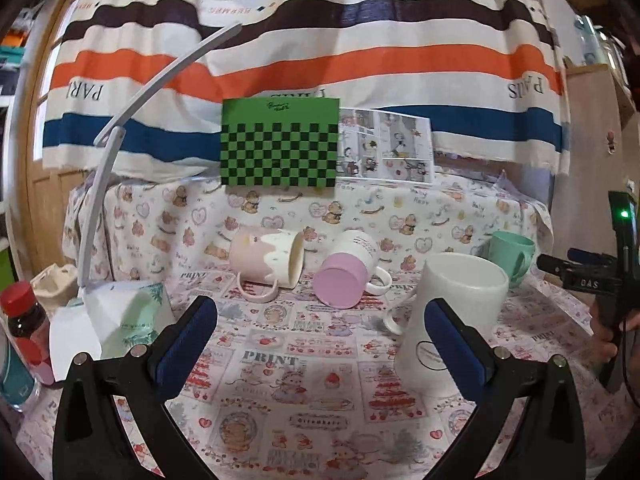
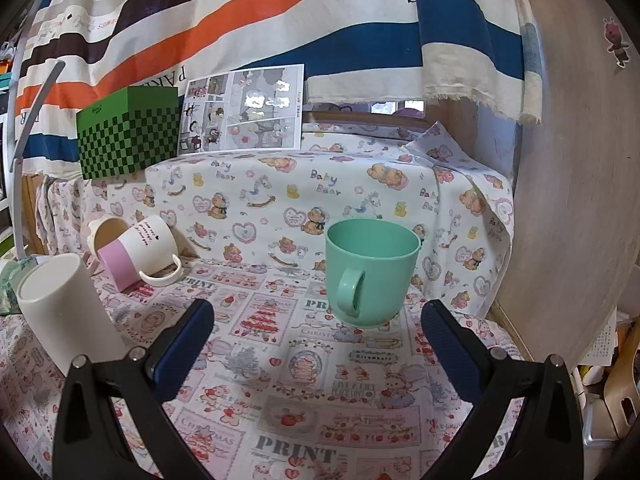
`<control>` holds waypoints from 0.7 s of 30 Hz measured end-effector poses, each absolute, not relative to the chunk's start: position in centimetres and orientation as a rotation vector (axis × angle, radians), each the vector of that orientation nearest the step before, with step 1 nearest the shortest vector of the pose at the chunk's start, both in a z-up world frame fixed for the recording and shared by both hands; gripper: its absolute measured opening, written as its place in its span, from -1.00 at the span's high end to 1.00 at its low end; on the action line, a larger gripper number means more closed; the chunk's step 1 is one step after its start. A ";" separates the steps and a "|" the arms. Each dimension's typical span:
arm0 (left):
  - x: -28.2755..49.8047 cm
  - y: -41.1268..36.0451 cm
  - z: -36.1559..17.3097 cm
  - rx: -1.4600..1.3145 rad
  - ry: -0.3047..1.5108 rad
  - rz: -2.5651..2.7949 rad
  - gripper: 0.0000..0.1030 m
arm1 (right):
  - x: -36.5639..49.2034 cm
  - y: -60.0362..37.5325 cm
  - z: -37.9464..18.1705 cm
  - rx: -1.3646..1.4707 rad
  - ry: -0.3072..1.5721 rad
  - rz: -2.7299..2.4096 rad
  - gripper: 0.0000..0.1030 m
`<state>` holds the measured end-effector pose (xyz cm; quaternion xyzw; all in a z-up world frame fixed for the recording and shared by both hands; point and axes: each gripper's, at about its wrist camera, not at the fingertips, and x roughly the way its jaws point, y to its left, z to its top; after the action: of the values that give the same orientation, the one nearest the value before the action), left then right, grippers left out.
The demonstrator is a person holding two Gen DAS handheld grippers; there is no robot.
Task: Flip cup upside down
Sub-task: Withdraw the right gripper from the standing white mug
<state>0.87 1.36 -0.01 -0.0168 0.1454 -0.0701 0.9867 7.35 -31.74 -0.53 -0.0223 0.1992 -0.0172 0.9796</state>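
A mint green cup stands upright, mouth up, handle toward me, just beyond my open, empty right gripper; it also shows far right in the left wrist view. A tall white mug stands upright just behind the right finger of my open, empty left gripper; it shows in the right wrist view too. A pink-and-cream mug and a white mug with a pink base lie on their sides behind.
The table has a printed cloth. A green checkered box and a picture card stand on a raised covered ledge behind. A lamp arm, tissue pack and bottle stand left. The other gripper is at the right edge.
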 end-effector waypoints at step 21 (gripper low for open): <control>1.1 1.3 -0.4 -0.014 0.320 -0.007 -1.00 | 6.4 -30.8 -0.3 -0.078 0.349 -0.035 -1.00</control>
<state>1.09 1.30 -0.36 -0.0072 0.1591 -0.0035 0.9872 6.44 -30.84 -0.27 -0.0389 0.1733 -0.0172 0.9839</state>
